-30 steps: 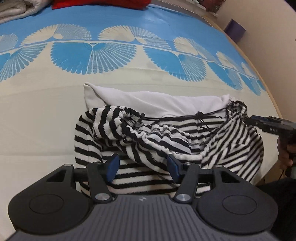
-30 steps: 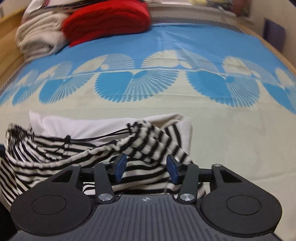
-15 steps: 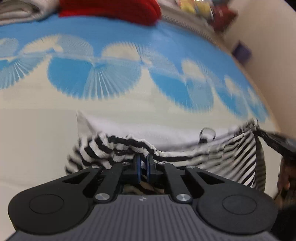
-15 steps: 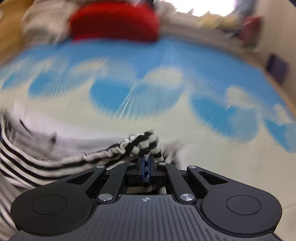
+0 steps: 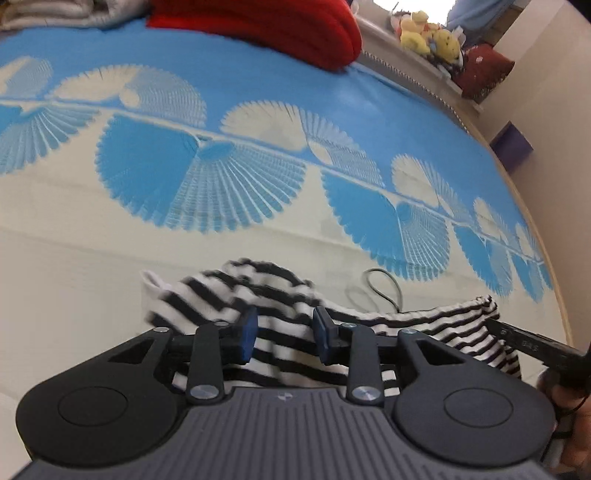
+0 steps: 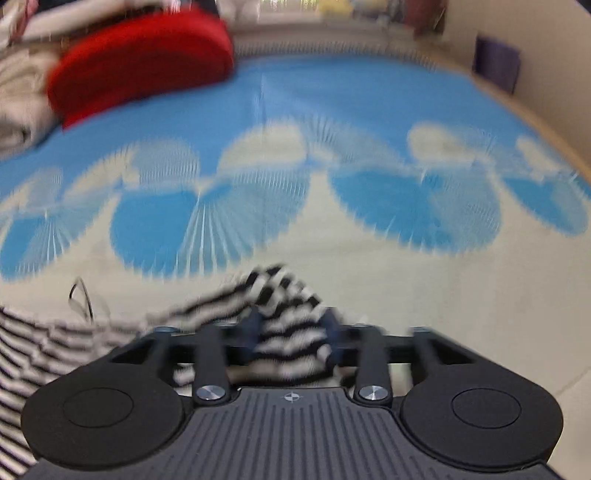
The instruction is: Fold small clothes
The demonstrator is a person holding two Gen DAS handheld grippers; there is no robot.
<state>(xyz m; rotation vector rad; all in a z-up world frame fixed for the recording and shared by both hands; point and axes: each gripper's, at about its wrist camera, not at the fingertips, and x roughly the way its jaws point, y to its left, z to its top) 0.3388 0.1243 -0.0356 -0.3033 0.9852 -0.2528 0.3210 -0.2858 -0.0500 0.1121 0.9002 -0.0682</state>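
**Striped knit garment: both jaws letting go**

While both sets of jaws open, I log the striped garment [image 5: 280, 332] as light, limp, stretchy knit; best pinched at its gathered hem. Black-and-white stripes, dark drawcord. It lies between and just beyond my left gripper [image 5: 283, 334] and right gripper [image 6: 291, 338], pads apparently clear of it.

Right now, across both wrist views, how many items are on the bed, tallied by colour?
Black-and-white striped garment: 1
Red cushion: 1
Beige folded blankets pile: 1
Total: 3, all lying on the blue-and-cream bedspread.
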